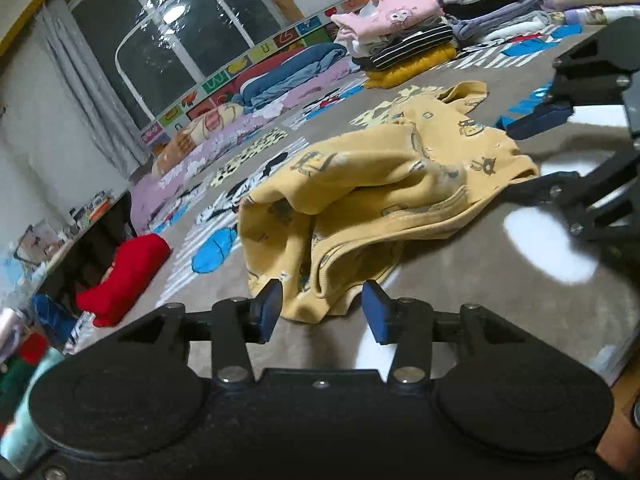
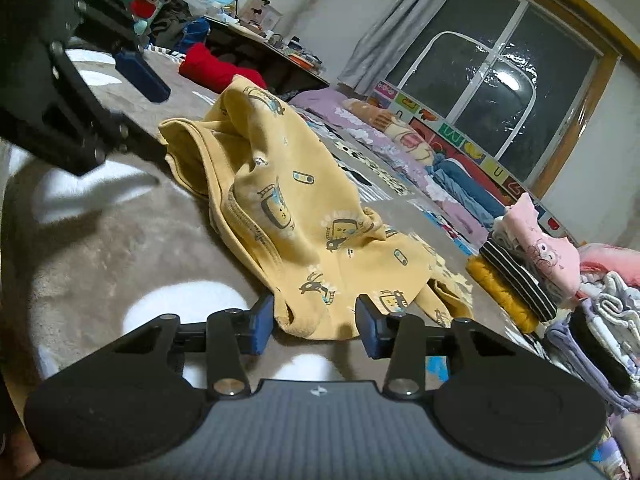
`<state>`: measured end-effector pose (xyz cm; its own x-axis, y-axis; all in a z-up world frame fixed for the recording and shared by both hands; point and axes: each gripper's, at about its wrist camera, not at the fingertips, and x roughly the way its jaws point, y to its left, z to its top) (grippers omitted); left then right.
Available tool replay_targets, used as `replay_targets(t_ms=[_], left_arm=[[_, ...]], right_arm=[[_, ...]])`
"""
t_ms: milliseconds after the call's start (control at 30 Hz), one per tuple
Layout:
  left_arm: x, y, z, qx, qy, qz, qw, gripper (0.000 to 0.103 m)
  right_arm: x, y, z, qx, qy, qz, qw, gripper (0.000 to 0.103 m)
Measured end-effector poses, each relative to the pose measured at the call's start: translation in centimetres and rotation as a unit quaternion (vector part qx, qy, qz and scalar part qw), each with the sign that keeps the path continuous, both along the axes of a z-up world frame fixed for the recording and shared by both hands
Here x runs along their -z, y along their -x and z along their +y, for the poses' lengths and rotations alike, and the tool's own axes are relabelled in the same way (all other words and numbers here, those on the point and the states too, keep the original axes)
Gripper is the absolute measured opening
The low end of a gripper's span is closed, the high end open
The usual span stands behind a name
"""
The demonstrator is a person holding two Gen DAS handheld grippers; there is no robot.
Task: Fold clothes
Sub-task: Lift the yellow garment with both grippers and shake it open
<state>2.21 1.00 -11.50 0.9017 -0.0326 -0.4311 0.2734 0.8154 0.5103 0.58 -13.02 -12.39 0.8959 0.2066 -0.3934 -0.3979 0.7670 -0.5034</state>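
Observation:
A yellow printed garment (image 1: pixel 384 184) lies crumpled on the grey rug (image 1: pixel 460 300), between the two grippers. My left gripper (image 1: pixel 322 312) sits low at its near hem. The blue pads (image 1: pixel 267 312) stand apart, with a loose fold of yellow cloth between them that is not pinched. From the opposite side, the same garment (image 2: pixel 288 208) reaches my right gripper (image 2: pixel 316 322). Its hem lies slack between those blue pads (image 2: pixel 370 330), which also stand apart. Each gripper shows in the other's view: the right gripper (image 1: pixel 534 152) and the left gripper (image 2: pixel 152 116) both straddle the garment's edges.
A stack of folded clothes (image 1: pixel 404 40) (image 2: pixel 528 268) sits beyond the garment, with more piles behind it. A red garment (image 1: pixel 124 276) (image 2: pixel 216 68) lies by a low cluttered table (image 2: pixel 276 50). Rolled bedding (image 1: pixel 280 76) lines the wall under the window.

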Motion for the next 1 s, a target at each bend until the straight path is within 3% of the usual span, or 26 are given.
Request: replay_targets(t_ms=[100, 167, 233, 333, 433, 500, 533, 800, 1000], left_arm=[[0.1, -0.7, 0.5, -0.014, 0.033, -0.008, 0.9993, 0.033], [-0.4, -1.0, 0.9, -0.023, 0.065, -0.008, 0.9976, 0.020], [-1.1, -1.1, 1.2, -0.028, 0.092, -0.012, 0.9953, 0.019], [-2.0, -1.1, 0.9, -0.028, 0.113, -0.016, 0.9930, 0.019], [-2.1, -1.4, 0.8, -0.036, 0.148, -0.007, 0.9883, 0.018], [-2.3, -1.6, 1.0, -0.044, 0.173, -0.001, 0.9839, 0.008], [-2.7, -1.4, 1.1, -0.045, 0.180, -0.004, 0.9827, 0.007], [-5.9, 1.4, 0.2, -0.015, 0.173, -0.043, 0.9838, 0.006], [-8.7, 3.3, 0.3, 0.001, 0.170, -0.077, 0.9824, 0.006]], right_arm=[[0.1, 0.0, 0.1, 0.002, 0.001, -0.003, 1.000, 0.038], [0.1, 0.0, 0.3, 0.002, 0.000, -0.002, 1.000, 0.035], [0.0, -0.2, 0.3, 0.001, -0.009, 0.001, 1.000, 0.024], [-0.7, -0.7, 0.0, 0.007, -0.034, 0.007, 0.999, 0.015], [-1.6, -0.9, -0.9, 0.018, -0.065, 0.008, 0.998, 0.011], [-2.1, -1.1, -1.7, 0.026, -0.086, 0.008, 0.996, 0.011], [-2.4, -1.2, -2.0, 0.029, -0.097, 0.010, 0.995, 0.010], [-6.1, 0.2, -4.7, 0.041, -0.173, -0.032, 0.984, 0.009], [-9.8, 2.1, -6.2, 0.029, -0.193, -0.084, 0.977, 0.008]])
